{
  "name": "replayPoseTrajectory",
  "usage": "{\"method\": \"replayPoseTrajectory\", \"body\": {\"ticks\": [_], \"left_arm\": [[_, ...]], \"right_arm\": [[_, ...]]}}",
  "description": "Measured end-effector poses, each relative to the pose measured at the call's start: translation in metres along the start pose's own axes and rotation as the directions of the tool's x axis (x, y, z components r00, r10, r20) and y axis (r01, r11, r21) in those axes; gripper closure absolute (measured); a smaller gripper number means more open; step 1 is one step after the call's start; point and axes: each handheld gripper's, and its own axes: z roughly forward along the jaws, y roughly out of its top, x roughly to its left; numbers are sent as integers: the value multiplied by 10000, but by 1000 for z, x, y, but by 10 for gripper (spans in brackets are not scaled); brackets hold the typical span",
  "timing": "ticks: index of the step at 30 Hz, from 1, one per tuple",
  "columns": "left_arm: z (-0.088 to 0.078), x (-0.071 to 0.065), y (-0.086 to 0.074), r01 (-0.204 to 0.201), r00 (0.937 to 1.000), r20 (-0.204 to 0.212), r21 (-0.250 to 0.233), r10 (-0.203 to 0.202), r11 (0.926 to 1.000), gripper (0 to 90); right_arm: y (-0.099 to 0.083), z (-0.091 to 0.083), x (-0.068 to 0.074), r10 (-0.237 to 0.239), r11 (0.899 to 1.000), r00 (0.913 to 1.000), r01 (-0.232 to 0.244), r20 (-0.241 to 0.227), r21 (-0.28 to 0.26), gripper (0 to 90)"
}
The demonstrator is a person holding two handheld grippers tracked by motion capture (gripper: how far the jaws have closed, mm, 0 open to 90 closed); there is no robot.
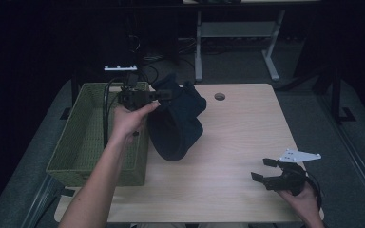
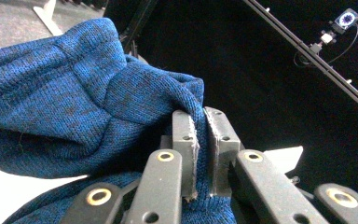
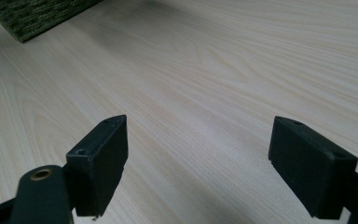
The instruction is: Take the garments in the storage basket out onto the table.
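Knitwear hung from the left tool (image 1: 164, 95): a dark blue knitted garment (image 1: 176, 123) was pinched at one edge between the closed jaws, as the left gripper view made plain, where a thin fold of the blue garment (image 2: 74, 107) ran down between the two pads and bunched out to the left of them. In the high view the garment drooped from that grip in a loose, rounded mass, its lower end reaching down to the desk (image 1: 237, 142) just beside the right wall of the green woven basket (image 1: 83, 137). Whether the bottom of it rested on the wood or hung just above could not be told. The left hand (image 1: 128, 118) held its tool above the far right corner of the basket, with the jaws pointing level toward the right.

The basket stood at the left edge of the light wooden desk, and its corner (image 3: 32, 14) showed at the top left of the right gripper view.

The right tool (image 1: 272, 172) sat near the front right corner of the desk, well apart from the garment, held in the right hand (image 1: 304, 199). Its jaws stood wide open with nothing between them, and bare wood (image 3: 205, 93) lay beneath them in the right gripper view.
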Motion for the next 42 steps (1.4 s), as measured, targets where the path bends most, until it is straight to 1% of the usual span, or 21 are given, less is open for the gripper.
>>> {"method": "replayPoseTrajectory", "body": {"ticks": [6, 11, 12, 17, 19, 23, 28, 29, 32, 35, 36, 37, 42], "left_arm": [[16, 3, -8, 126, 9999, 62, 173, -127, 9998, 839], [31, 5, -18, 278, 9995, 149, 358, -283, 9990, 839], [34, 6, -19, 255, 9996, 139, 409, -261, 9988, 839], [52, 7, -28, 392, 9992, 84, 648, -399, 9971, 837], [59, 7, -31, 325, 9995, -14, 797, -325, 9963, 836], [73, 11, -39, 467, 9989, -110, 982, -458, 9941, 834], [94, 18, -54, 675, 9975, -303, 1317, -640, 9890, 827], [97, 19, -57, 778, 9967, -348, 1368, -737, 9875, 825], [106, 23, -64, 853, 9961, -342, 1494, -810, 9851, 817], [113, 26, -70, 964, 9952, -300, 1543, -929, 9833, 812], [115, 26, -71, 925, 9956, -327, 1624, -883, 9824, 806], [116, 26, -73, 927, 9953, -438, 1661, -866, 9817, 805], [119, 29, -80, 923, 9950, -548, 1751, -839, 9802, 787]], "right_arm": [[0, 0, 0, -9, 10000, 10000, 9, -11, 1, 193], [0, 0, 0, 1, 10000, 10000, -1, -3, -30, 194], [0, 0, 0, 16, 10000, 10000, -16, -6, -27, 194], [0, -1, 0, -11, 10000, 10000, 11, -9, -43, 193], [0, -1, 0, 8, 10000, 10000, -8, -16, -34, 193], [0, -1, -1, -3, 10000, 10000, 3, -32, -30, 193], [0, -1, 0, -5, 10000, 10000, 4, -63, -11, 194], [0, -1, 0, -19, 10000, 10000, 19, -67, -20, 194], [0, 0, 0, -32, 10000, 10000, 32, -91, -16, 194], [0, 0, 1, -37, 10000, 9999, 37, -105, -7, 194], [0, 0, 1, -35, 10000, 9999, 35, -116, 3, 194], [1, 0, 1, -38, 10000, 9999, 38, -126, 1, 194], [1, 3, 3, -74, 9999, 9998, 75, -181, 69, 194]]}}
